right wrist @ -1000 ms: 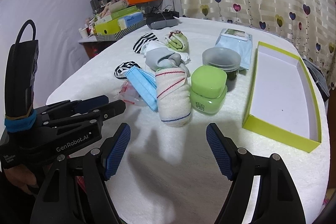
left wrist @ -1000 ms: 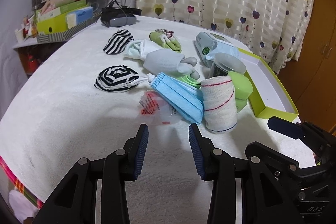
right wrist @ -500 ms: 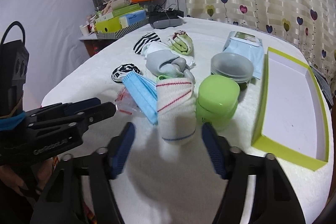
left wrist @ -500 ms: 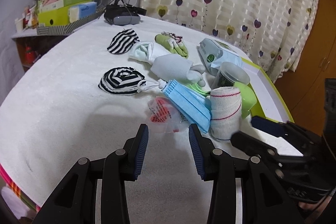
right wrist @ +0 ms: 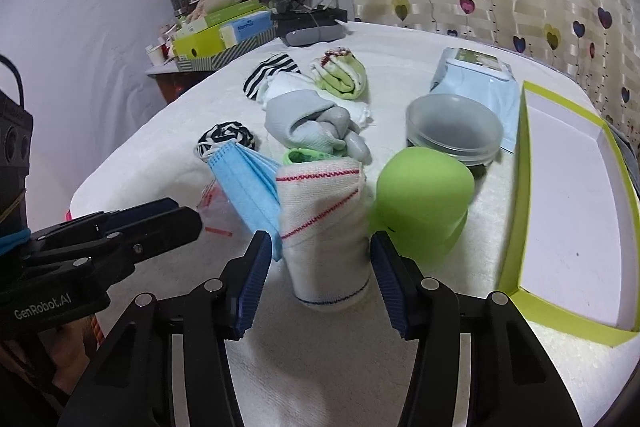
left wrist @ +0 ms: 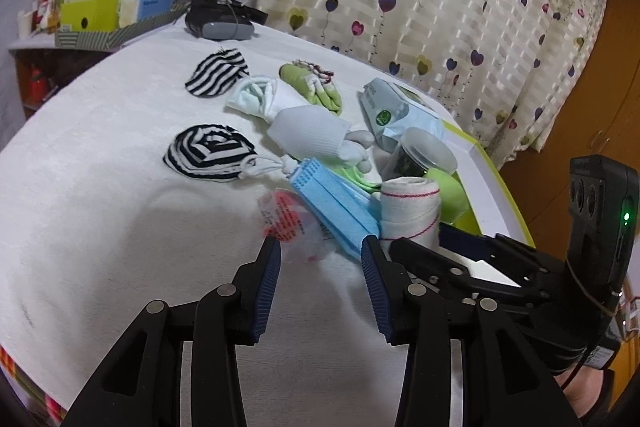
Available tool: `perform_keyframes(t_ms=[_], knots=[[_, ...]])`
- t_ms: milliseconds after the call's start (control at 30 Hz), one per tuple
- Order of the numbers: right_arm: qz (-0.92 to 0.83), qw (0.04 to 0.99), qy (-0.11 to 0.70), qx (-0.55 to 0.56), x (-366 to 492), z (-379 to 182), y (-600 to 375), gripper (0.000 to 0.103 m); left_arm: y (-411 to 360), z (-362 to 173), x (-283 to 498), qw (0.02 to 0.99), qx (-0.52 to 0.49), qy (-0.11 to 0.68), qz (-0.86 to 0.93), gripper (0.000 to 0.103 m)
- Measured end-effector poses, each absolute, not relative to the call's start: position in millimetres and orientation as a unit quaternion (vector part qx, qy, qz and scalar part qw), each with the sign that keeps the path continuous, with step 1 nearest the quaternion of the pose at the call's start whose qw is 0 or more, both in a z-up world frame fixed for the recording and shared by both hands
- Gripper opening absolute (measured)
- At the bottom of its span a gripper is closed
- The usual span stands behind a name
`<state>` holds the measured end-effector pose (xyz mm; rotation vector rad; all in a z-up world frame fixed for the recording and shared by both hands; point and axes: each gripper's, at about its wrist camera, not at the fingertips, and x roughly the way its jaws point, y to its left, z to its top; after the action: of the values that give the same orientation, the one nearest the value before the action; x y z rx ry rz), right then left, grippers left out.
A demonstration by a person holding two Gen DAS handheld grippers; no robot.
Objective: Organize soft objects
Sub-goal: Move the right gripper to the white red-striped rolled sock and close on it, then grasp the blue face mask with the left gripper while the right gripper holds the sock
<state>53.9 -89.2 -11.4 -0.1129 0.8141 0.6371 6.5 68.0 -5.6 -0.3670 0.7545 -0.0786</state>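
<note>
Since a second ago the right gripper [right wrist: 316, 259] has pushed in toward the pile and its jaws have narrowed from wide open; the rolled white towel [right wrist: 324, 231], then well ahead of it, now stands between the two blue pads at lower centre of the right wrist view. The jaws are closing at this moment, with a thin gap visible on each side of the roll, so nothing is gripped yet. The left gripper [left wrist: 320, 259] has barely shifted; its jaws are opening slightly and hold nothing, their tips hovering over the clear red-printed packet [left wrist: 286, 221] at centre of its view.

The towel stands upright on the white tablecloth [right wrist: 400, 367], touching the folded blue face masks [right wrist: 246, 187] on its left and just beside the green jar [right wrist: 420, 203] on its right. It looks light and soft, with a ribbed knit that should not slip against the ridged pads, but it will likely squash and could unroll if pinched near the top edge. A hold around the middle of the roll, below the red stripe, seems safest. The masks lean on it and may topple when it lifts. The open yellow-green box [right wrist: 516, 211] lies at the right edge, a likely destination.
</note>
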Motion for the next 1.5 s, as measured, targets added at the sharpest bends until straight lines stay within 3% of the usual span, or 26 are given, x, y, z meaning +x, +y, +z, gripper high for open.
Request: perform_keyframes(t_ms=[767, 867, 1067, 1500], knots=[[0.313, 0.878, 0.361, -0.010, 28.6, 9.3, -138.9, 0.041, 47.0, -29.1, 57.9, 0.874, -0.250, 0.410, -0.072, 0.041], [0.314, 0.879, 0.360, -0.008, 28.0, 9.7, -141.7, 0.041, 49.4, -31.2, 60.4, 0.873, -0.253, 0.413, -0.065, 0.025], [0.310, 0.881, 0.357, -0.005, 24.7, 10.8, -146.8, 0.041, 48.8, -26.9, 55.0, 0.880, -0.247, 0.402, -0.062, 0.012], [0.303, 0.893, 0.332, -0.002, 4.3, 24.0, -153.2, 0.041, 44.5, 10.2, 9.5, 0.909, -0.213, 0.350, -0.075, 0.010]])
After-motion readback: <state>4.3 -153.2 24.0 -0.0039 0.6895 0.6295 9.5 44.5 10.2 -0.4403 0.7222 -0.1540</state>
